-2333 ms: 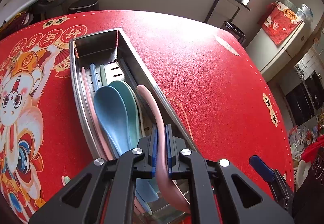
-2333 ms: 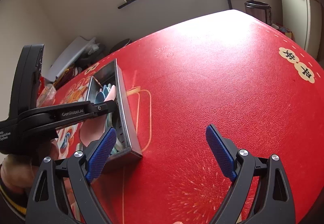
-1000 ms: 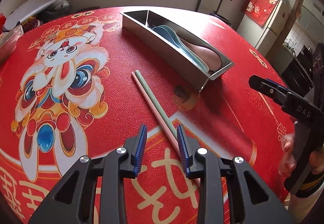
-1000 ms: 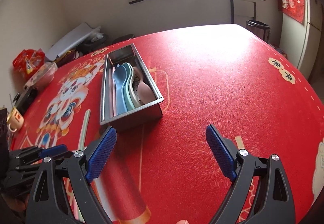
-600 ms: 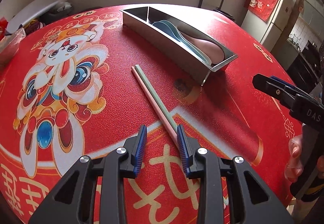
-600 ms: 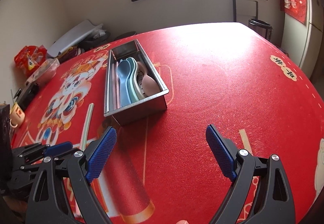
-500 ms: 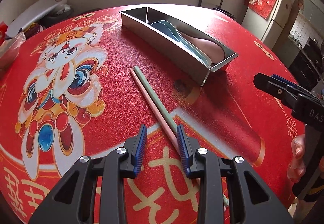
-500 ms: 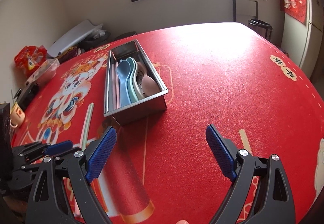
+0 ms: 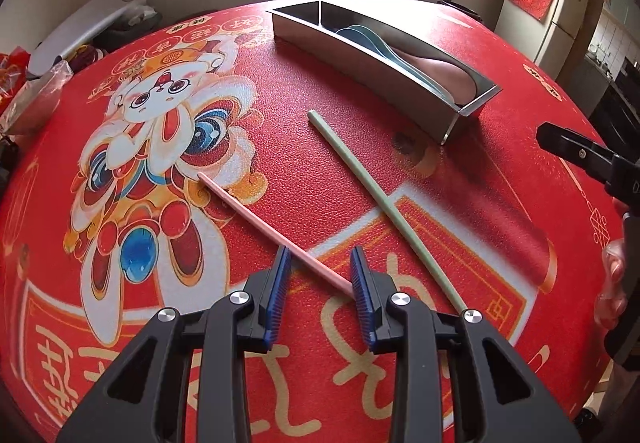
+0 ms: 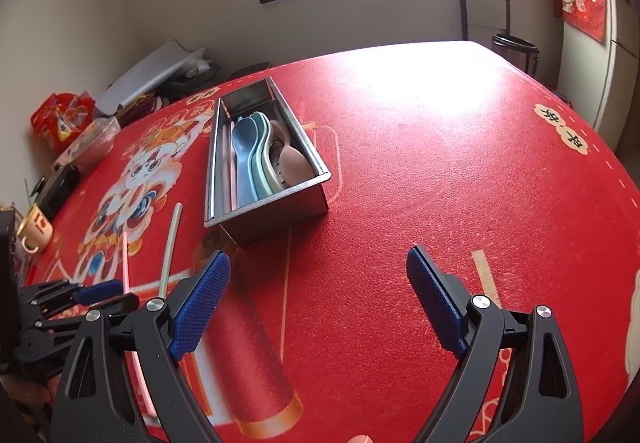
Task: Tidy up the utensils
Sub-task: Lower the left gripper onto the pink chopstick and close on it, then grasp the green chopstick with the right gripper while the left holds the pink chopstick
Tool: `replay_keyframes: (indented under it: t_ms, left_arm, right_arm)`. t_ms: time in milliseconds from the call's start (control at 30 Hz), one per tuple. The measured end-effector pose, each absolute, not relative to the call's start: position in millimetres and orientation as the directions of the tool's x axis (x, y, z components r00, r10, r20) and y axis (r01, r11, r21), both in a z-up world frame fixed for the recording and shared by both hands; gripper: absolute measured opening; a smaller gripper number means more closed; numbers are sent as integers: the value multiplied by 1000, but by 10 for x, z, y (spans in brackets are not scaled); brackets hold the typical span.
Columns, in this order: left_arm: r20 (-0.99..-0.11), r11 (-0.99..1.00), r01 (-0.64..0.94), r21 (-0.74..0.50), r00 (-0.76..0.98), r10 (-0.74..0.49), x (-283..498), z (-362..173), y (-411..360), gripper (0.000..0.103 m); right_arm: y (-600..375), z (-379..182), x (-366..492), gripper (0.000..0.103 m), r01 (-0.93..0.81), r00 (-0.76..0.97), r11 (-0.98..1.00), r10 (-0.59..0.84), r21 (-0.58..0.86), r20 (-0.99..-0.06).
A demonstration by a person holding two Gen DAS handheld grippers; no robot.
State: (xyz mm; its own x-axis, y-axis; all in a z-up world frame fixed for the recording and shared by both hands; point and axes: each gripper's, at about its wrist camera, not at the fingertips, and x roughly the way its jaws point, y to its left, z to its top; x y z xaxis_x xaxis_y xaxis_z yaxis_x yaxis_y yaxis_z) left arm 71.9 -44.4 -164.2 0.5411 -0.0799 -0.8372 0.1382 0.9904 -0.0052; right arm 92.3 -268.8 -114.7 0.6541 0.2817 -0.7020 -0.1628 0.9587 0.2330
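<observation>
A pink chopstick [image 9: 272, 229] and a green chopstick [image 9: 380, 203] lie apart on the red tablecloth. My left gripper [image 9: 320, 263] hangs just over the pink one's near end. Its jaws stand partly apart, and the stick runs slantwise between them with its tip at the right pad [image 9: 362, 291], not clamped. Beyond stands a steel utensil tray [image 9: 360, 55] holding blue spoons [image 10: 244, 155] and a pink spoon [image 10: 294, 163]. My right gripper [image 10: 319, 261] is wide open over bare cloth in front of the tray [image 10: 280, 211], holding nothing.
A cup [image 10: 36, 233], a plastic container [image 10: 92, 143] and snack bags [image 10: 60, 119] crowd the table's left edge. A bin [image 10: 516, 51] and a chair stand behind the table, and a fridge [image 9: 560, 11] stands at the right. A hand shows at the right edge of the left wrist view.
The two chopsticks lay side by side before. Now the pink one has swung leftward away from the green one, with its near end between the left jaws. The right gripper stayed still.
</observation>
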Motion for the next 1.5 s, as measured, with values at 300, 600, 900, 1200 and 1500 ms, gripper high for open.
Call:
replay_keyframes:
  t_ms: [300,600,900,1200,1500]
  left_arm:
    - [-813,989,150,-14,574,-98,883,-1655,-414,6]
    - [-815,985,172,3,572,-97,747,-1654,-346,8]
    - [-797,993,119,15,600,-60,589,-1664,-32,10]
    - [-768,990,122,-66,628,-129,549,-1687,112,9]
    - [-762,985,119,-129,624,-175,551,-1700,192,9]
  right_arm:
    - [-2678,-1158,903,87,-168,649,958,286,233,-705]
    - [-2467,-1143,773,87,-281,652,933,357,224,-669]
    - [-2036,-1156,748,88,-384,584,908,379,167,-718]
    - [-1613,-1240,781,88,-419,531,903,324,89,-783]
    - [-1388,-1281,837,78,-436,530,900,278,24,-801]
